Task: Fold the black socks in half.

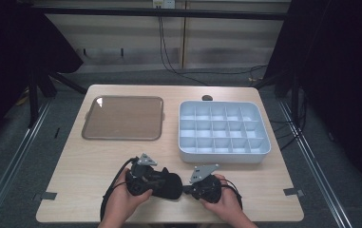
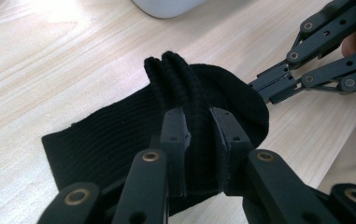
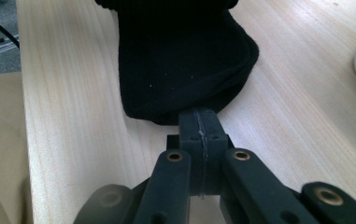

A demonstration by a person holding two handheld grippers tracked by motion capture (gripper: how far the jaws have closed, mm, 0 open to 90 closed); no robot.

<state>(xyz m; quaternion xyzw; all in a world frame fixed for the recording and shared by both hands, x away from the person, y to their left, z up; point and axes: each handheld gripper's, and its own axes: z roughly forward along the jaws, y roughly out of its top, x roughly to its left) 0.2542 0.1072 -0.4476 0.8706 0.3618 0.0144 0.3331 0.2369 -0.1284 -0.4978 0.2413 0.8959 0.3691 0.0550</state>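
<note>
A black sock [image 1: 168, 185] lies flat on the wooden table near its front edge. In the left gripper view the sock [image 2: 105, 140] has its ribbed part bunched into an upright fold, and my left gripper [image 2: 198, 122] is shut on that fold. My left gripper [image 1: 158, 183] points right in the high view. My right gripper [image 1: 186, 189] faces it from the right. Its jaws are pressed together in the right gripper view, where my right gripper [image 3: 199, 116] nips the rounded edge of the sock [image 3: 180, 65].
A brown flat tray [image 1: 121, 136] lies at the back left. A pale box [image 1: 223, 156] divided into several compartments stands at the back right, with a small dark object [image 1: 207, 98] behind it. The table's front edge runs just beneath both hands.
</note>
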